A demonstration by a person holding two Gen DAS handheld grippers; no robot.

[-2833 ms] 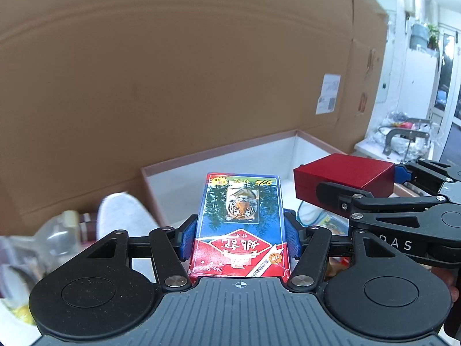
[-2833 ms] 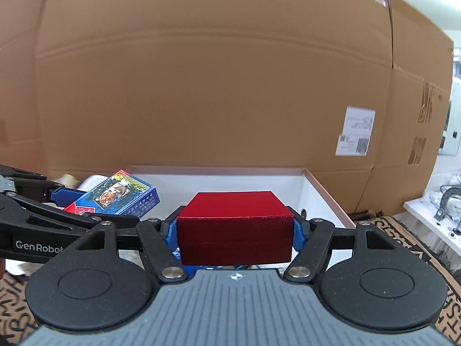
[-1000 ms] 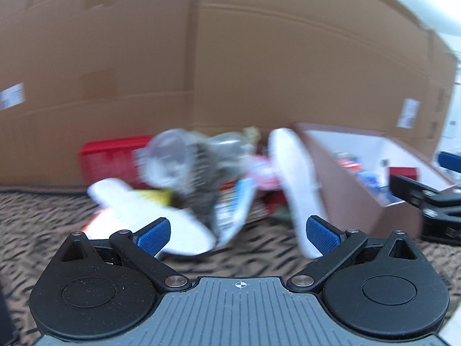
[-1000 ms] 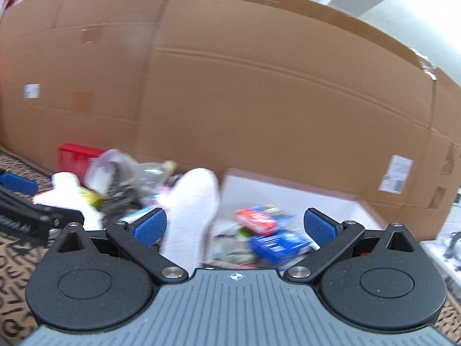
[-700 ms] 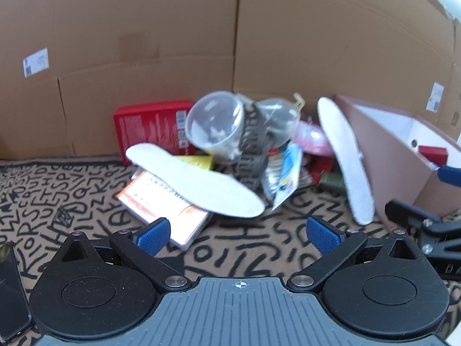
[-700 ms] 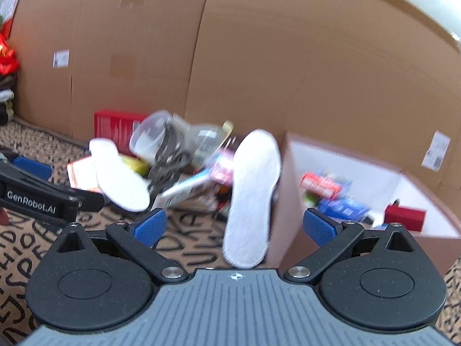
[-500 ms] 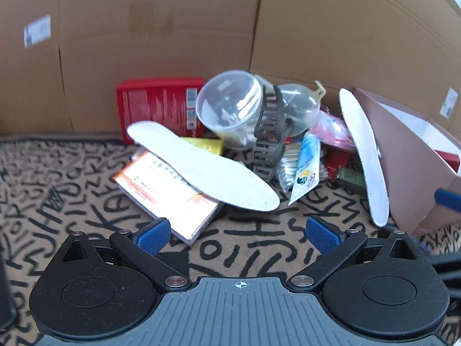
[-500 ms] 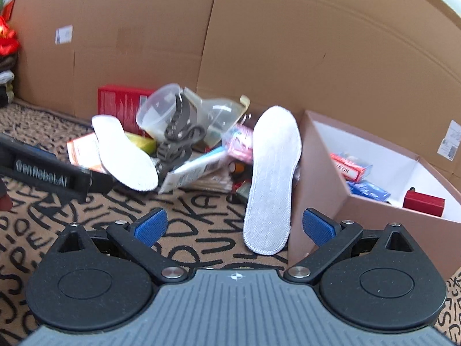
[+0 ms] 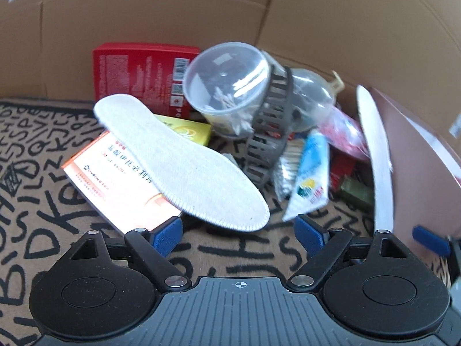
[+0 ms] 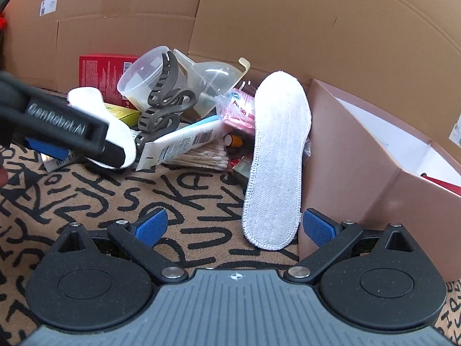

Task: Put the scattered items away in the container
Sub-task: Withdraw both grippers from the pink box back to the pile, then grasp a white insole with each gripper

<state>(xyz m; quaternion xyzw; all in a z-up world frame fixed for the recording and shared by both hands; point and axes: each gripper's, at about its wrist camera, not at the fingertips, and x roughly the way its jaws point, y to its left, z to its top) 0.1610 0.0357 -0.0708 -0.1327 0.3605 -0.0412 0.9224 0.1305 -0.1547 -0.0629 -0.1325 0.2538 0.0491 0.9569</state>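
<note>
A pile of loose items lies on the patterned rug. One white insole (image 9: 184, 161) rests flat across an orange-and-white box (image 9: 115, 184), just ahead of my open left gripper (image 9: 239, 235). A second white insole (image 10: 276, 155) leans against the pink container's wall (image 10: 351, 167); my right gripper (image 10: 234, 226) is open, its fingers either side of the insole's near end. A clear plastic cup (image 9: 227, 86), a grey hair claw (image 9: 268, 127) and a white-and-blue tube (image 10: 184, 144) sit in the pile. A red box (image 10: 443, 186) shows inside the container.
Tall cardboard sheets (image 10: 288, 28) wall off the back. A large red box (image 9: 141, 72) stands against them, behind the pile. Cotton swabs (image 10: 204, 155), a pink packet (image 10: 239, 112) and a yellow pack (image 9: 187, 132) crowd the heap. The left gripper's body (image 10: 63, 127) crosses the right wrist view.
Both grippers let go of the card pack and red box at the container, swung left to the pile, and have now dropped closer to the two insoles.
</note>
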